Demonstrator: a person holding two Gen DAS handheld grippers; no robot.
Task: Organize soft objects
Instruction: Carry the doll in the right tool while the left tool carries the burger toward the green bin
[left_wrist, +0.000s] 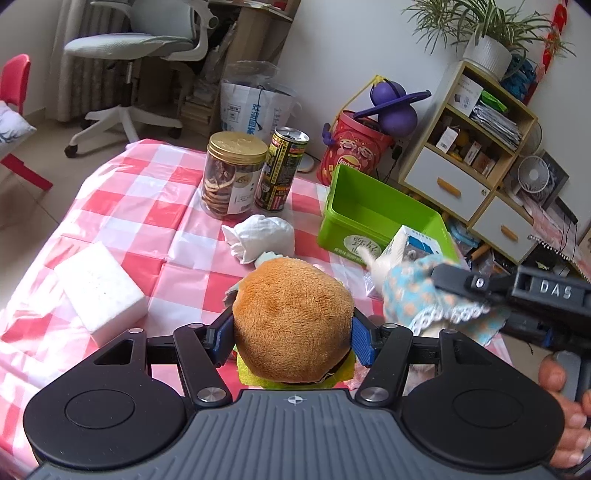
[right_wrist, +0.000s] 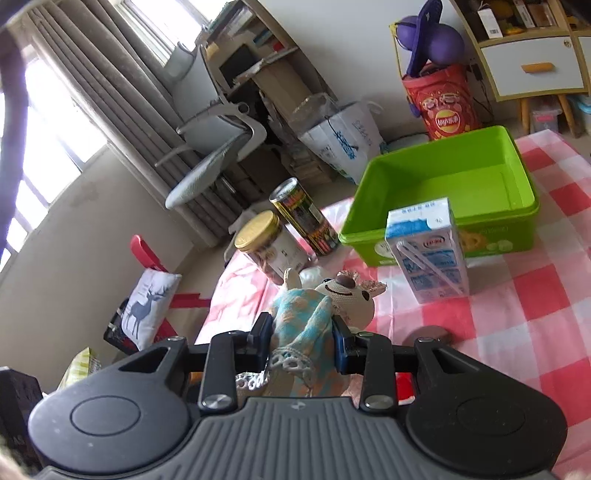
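While each gripper clasps a soft toy over the checked tablecloth (left_wrist: 155, 206), the green bin (right_wrist: 439, 173) stands empty.

Left gripper (left_wrist: 291, 341) pinches a plush hamburger (left_wrist: 291, 317) between its blue pads, the lower layers hidden under the bun. Right gripper (right_wrist: 303, 339) is clamped on a knitted rabbit doll (right_wrist: 314, 314) in a blue dress; its legs are cut off behind the gripper body. A crumpled white cloth (left_wrist: 262, 236) lies just beyond the hamburger. Near the bin stand a milk carton (right_wrist: 428, 251), a drink can (left_wrist: 282, 170) and a gold-lidded jar (left_wrist: 232, 177) holding biscuits. A white foam block (left_wrist: 99, 288) lies to the left.
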